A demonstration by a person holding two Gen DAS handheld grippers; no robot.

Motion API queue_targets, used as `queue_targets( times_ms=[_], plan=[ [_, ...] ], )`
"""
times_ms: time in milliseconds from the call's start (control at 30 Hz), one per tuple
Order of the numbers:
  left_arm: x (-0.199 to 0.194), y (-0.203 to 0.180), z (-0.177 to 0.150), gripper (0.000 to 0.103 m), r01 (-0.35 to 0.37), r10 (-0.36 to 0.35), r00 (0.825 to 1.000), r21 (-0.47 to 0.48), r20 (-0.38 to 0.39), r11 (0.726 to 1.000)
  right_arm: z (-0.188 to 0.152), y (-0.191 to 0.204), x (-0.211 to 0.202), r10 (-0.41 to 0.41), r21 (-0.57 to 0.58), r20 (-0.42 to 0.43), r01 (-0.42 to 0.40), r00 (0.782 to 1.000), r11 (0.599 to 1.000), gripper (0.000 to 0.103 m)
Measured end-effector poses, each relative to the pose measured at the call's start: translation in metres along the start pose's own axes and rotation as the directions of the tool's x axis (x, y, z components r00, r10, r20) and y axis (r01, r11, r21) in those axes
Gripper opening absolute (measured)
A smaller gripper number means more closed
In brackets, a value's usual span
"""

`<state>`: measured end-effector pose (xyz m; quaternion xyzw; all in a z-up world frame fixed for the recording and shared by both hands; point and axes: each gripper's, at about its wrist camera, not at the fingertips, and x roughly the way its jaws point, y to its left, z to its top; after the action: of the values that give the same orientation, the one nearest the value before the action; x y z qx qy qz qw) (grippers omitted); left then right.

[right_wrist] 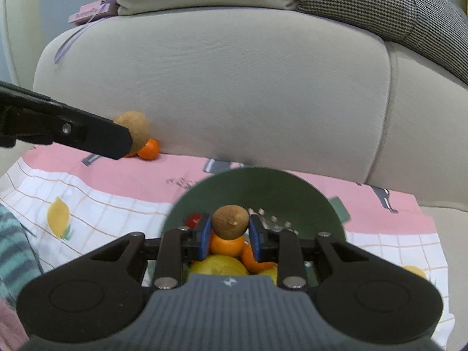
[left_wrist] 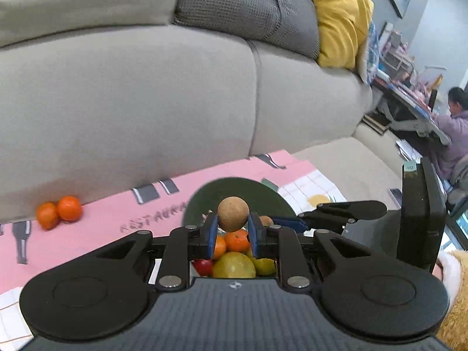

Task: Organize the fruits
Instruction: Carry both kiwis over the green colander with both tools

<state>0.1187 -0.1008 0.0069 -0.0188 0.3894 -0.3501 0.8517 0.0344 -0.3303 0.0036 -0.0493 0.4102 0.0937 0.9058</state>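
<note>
My left gripper [left_wrist: 233, 231] is shut on a round brown fruit [left_wrist: 233, 213] and holds it above a dark green bowl [left_wrist: 251, 188]. The bowl holds oranges [left_wrist: 237, 240], a yellow fruit [left_wrist: 234, 266] and a red one [left_wrist: 204, 266]. My right gripper [right_wrist: 229, 234] is shut on a second brown fruit [right_wrist: 229, 222], also above the green bowl [right_wrist: 263, 187], over an orange [right_wrist: 226, 245] and a yellow fruit [right_wrist: 218, 266]. The left gripper's arm with its brown fruit [right_wrist: 135, 130] shows at the left of the right wrist view. Two loose oranges [left_wrist: 58, 210] lie on the pink cloth by the sofa.
A pink and white checked cloth [right_wrist: 117, 181] covers the seat under the bowl. The grey sofa back [left_wrist: 146, 102] rises right behind it, with grey and yellow cushions [left_wrist: 342, 17]. A person [left_wrist: 456, 122] sits at a cluttered desk at far right.
</note>
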Motion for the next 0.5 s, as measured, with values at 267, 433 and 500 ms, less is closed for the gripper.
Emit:
queue_targets(
  times_ms=[267,433,500],
  plan=[
    [0.036,-0.004,-0.008,0.024,0.028,-0.029,0.995,-0.007,-0.098,1.0,-0.016,-0.021,0.002,-0.033,0.0,-0.011,0.033,0.999,0.999,0.024],
    [0.057,-0.005,-0.01,0.024,0.038,-0.038,0.988,-0.002,-0.15,0.999,-0.026,-0.029,0.008,-0.028,0.001,-0.019,0.028,0.999,1.0,0.024],
    [0.066,-0.004,-0.01,0.024,0.037,-0.036,0.985,0.004,-0.17,0.999,-0.028,-0.03,0.012,-0.026,-0.006,-0.02,0.026,0.999,1.0,0.024]
  ],
)
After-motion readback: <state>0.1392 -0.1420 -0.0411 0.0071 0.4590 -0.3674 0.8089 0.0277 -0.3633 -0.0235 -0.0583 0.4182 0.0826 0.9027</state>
